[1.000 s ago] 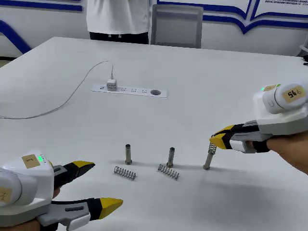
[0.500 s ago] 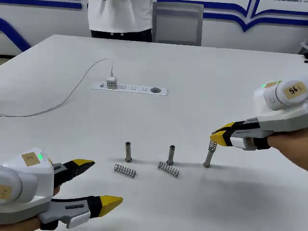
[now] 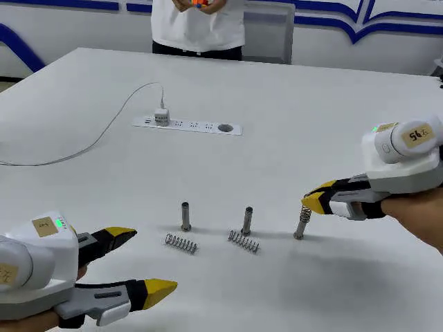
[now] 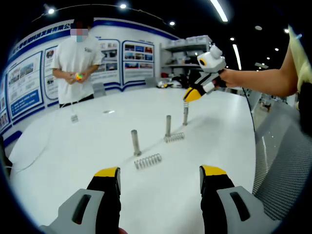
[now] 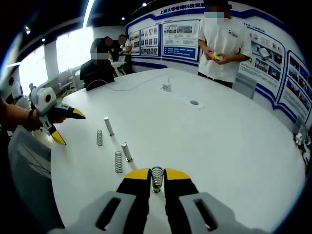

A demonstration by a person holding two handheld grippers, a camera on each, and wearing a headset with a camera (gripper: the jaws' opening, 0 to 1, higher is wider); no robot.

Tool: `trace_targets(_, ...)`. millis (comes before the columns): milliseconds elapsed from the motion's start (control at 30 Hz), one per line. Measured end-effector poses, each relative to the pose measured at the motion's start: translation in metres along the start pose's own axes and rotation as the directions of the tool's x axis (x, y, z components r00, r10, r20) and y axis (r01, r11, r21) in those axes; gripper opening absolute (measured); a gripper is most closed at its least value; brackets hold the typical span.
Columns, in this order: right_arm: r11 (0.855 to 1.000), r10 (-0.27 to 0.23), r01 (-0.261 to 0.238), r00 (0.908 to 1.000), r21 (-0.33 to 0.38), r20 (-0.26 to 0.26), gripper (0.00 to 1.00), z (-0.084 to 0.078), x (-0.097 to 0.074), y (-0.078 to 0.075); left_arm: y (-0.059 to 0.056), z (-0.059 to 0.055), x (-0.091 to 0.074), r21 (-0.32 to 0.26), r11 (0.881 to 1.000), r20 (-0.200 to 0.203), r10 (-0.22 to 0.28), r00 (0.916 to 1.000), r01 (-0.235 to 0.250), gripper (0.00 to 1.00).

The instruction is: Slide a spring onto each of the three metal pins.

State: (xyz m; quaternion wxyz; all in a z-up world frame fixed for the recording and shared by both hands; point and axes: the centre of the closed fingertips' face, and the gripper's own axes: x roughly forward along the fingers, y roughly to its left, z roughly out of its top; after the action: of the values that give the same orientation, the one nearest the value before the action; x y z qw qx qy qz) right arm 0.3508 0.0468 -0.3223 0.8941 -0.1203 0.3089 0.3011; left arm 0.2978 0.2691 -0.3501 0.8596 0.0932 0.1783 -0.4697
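Observation:
Three metal pins stand in a row on the white table: left pin (image 3: 185, 216), middle pin (image 3: 247, 220), right pin (image 3: 300, 229). My right gripper (image 3: 313, 202) is shut on a spring (image 3: 305, 214) that sits over the top of the right pin, which leans slightly. That spring is seen end-on between the jaws (image 5: 156, 178). Two loose springs lie flat, one (image 3: 181, 243) in front of the left pin and one (image 3: 243, 241) in front of the middle pin. My left gripper (image 3: 142, 265) is open and holds nothing, near the table's front left, short of the left pin (image 4: 136, 143).
A white power strip (image 3: 187, 127) with a plugged-in charger and a grey cable (image 3: 104, 135) lies further back on the table. A person in a white shirt (image 3: 199, 24) stands at the far edge beside a grey chair (image 3: 268, 31).
My right gripper stays at the right pin's top with the spring, a little lower. The person at the far edge has stepped to the right. My left gripper has not moved.

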Motion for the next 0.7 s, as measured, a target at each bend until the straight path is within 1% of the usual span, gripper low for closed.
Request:
trace_targets(200,1.0,0.0,0.0,1.0,0.002,-0.005,0.12,-0.005,0.004,0.001,0.001,0.0,0.0,-0.002,1.0,-0.001,0.002,1.0,-0.002,0.67)
trace_targets(367,1.0,-0.001,0.001,0.9998,-0.001,-0.02,0.12,-0.011,0.009,0.002,0.0,0.0,0.0,0.0,1.0,-0.002,0.0,1.0,0.0,0.67)
trace_targets(533,1.0,-0.002,0.002,0.9996,0.004,-0.027,0.12,-0.015,0.013,-0.001,0.0,-0.001,0.0,-0.002,1.0,-0.002,0.0,1.0,0.0,0.67)
trace_targets(700,1.0,-0.001,0.002,0.9992,0.01,-0.039,0.12,-0.02,0.016,0.0,0.0,-0.001,0.0,-0.002,1.0,-0.003,0.0,1.0,0.0,0.67)
